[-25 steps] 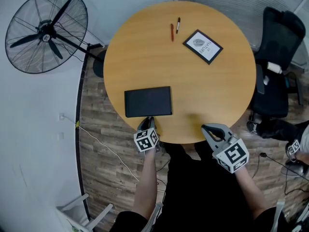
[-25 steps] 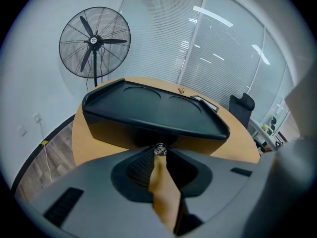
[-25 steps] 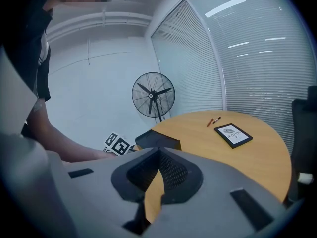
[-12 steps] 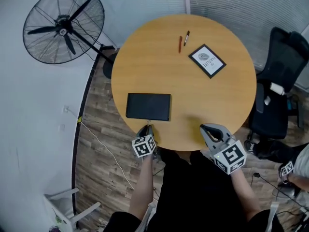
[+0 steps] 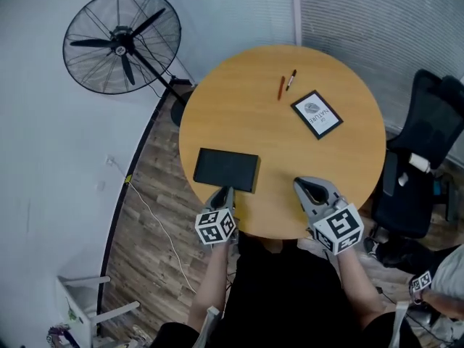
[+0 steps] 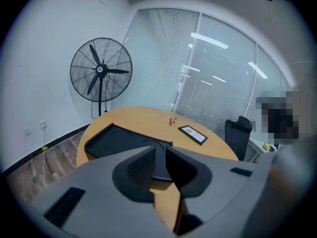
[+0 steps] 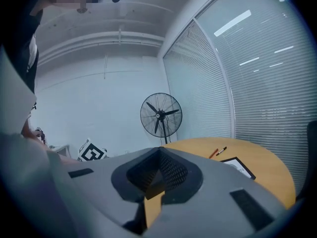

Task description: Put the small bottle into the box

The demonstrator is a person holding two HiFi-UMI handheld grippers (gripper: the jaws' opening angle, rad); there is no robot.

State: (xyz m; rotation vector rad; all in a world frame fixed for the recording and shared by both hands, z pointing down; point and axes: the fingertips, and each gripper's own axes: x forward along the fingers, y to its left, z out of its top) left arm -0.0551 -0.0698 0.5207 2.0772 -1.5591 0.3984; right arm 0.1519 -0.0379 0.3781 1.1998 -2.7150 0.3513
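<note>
A flat black box (image 5: pixel 226 169) lies on the round wooden table (image 5: pixel 290 151), near its front left edge. No small bottle shows in any view. My left gripper (image 5: pixel 227 192) hovers at the box's near edge; in the left gripper view (image 6: pixel 159 155) its jaws stand a little apart with nothing between them and the box (image 6: pixel 114 140) just beyond. My right gripper (image 5: pixel 303 187) is over the table's front edge, right of the box. Its jaws (image 7: pixel 160 155) are shut with nothing in them.
A red pen (image 5: pixel 282 88), a black pen (image 5: pixel 291 79) and a framed card (image 5: pixel 317 113) lie at the table's far side. A standing fan (image 5: pixel 123 42) is at the far left, a black office chair (image 5: pixel 424 158) at the right, and a white chair (image 5: pixel 80 303) on the floor at lower left.
The head view has shifted, so the table and fan sit lower and further right in the picture. Both grippers keep their places at the table's front edge, the right one slightly further forward.
</note>
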